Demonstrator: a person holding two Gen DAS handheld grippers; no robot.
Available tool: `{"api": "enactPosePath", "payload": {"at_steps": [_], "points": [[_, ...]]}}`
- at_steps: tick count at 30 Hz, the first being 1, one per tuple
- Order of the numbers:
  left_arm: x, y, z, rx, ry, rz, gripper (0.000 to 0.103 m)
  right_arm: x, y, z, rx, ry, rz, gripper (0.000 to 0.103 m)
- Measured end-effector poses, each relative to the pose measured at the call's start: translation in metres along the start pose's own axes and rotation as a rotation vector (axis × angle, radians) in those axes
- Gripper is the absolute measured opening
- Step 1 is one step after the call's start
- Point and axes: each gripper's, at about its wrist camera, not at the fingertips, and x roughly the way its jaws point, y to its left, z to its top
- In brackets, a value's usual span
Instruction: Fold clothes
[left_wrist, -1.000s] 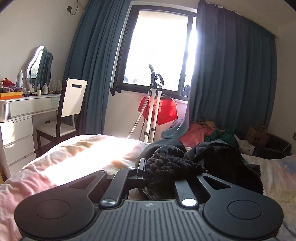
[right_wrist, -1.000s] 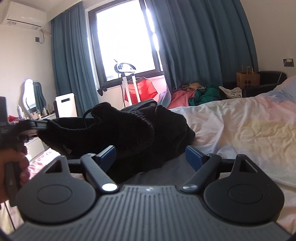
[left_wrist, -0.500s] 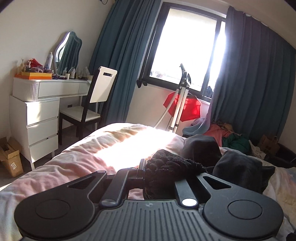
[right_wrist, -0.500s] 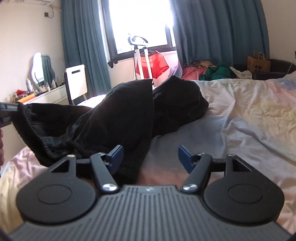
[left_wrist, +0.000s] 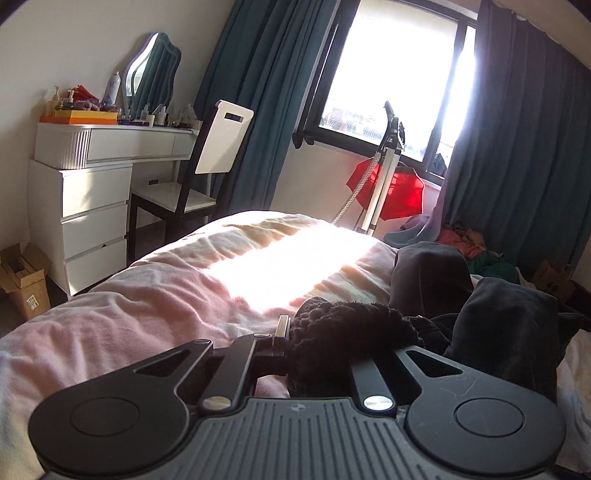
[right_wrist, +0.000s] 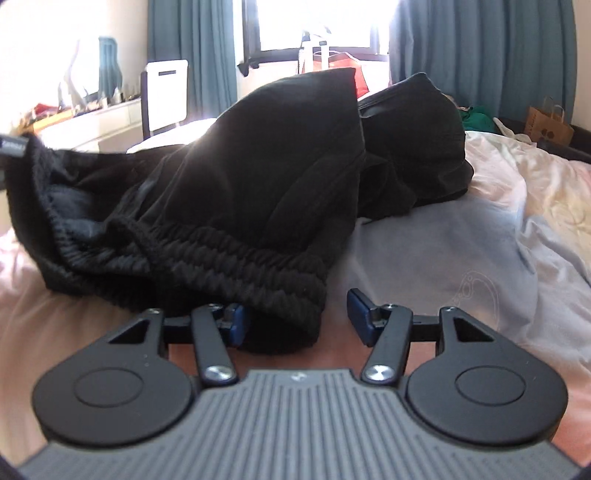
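The waistband (right_wrist: 236, 258) is pinched by the left gripper (left_wrist: 314, 347). The right gripper (right_wrist: 295, 314) is spread, unloaded, the band's corner toward 11 o'clock; the corner may be missed and only bunched.

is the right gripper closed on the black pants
No, the right gripper is open, its blue fingers spread apart with the black pants' waistband lying between them, ungripped.

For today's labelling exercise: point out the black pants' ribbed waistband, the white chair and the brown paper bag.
black pants' ribbed waistband (right_wrist: 236, 266), right wrist view, on the ribbed knit band.
white chair (left_wrist: 225, 138), left wrist view, on its backrest.
brown paper bag (right_wrist: 548, 127), right wrist view, on its front face.
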Motion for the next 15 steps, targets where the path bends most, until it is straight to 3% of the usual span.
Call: {"api": "enactPosePath", "payload": {"at_steps": [3, 4, 5, 6, 8, 10, 11, 13, 15], "points": [[0.001, 0.005, 0.002, -0.009, 0.01, -0.002, 0.009, 0.013, -0.005, 0.004, 0.061, 0.013, 0.044, 0.058], [0.001, 0.006, 0.002, -0.005, 0.015, -0.003, 0.009, 0.016, -0.007, 0.004, 0.071, 0.024, 0.065, 0.051], [0.002, 0.006, 0.002, -0.006, 0.021, -0.001, 0.009, 0.017, -0.006, 0.004, 0.072, 0.029, 0.067, 0.035], [0.003, 0.007, 0.002, -0.014, 0.031, 0.003, 0.009, 0.018, -0.004, 0.004, 0.071, 0.032, 0.061, 0.032], [0.003, 0.01, 0.003, -0.042, 0.056, 0.004, 0.009, 0.013, -0.001, 0.005, 0.076, 0.014, 0.056, 0.014], [0.0, 0.013, 0.004, -0.063, 0.078, -0.008, 0.011, 0.004, -0.004, 0.013, 0.094, -0.008, 0.057, 0.014], [-0.002, 0.014, 0.004, -0.063, 0.089, -0.004, 0.013, -0.002, -0.005, 0.016, 0.102, -0.025, 0.059, 0.014], [-0.007, 0.013, 0.002, -0.052, 0.112, 0.017, 0.032, -0.017, -0.006, 0.023, 0.107, -0.055, 0.059, 0.014], [-0.014, 0.014, 0.001, -0.037, 0.162, 0.013, 0.044, -0.032, -0.005, 0.029, 0.095, -0.077, 0.052, 0.014]]}}
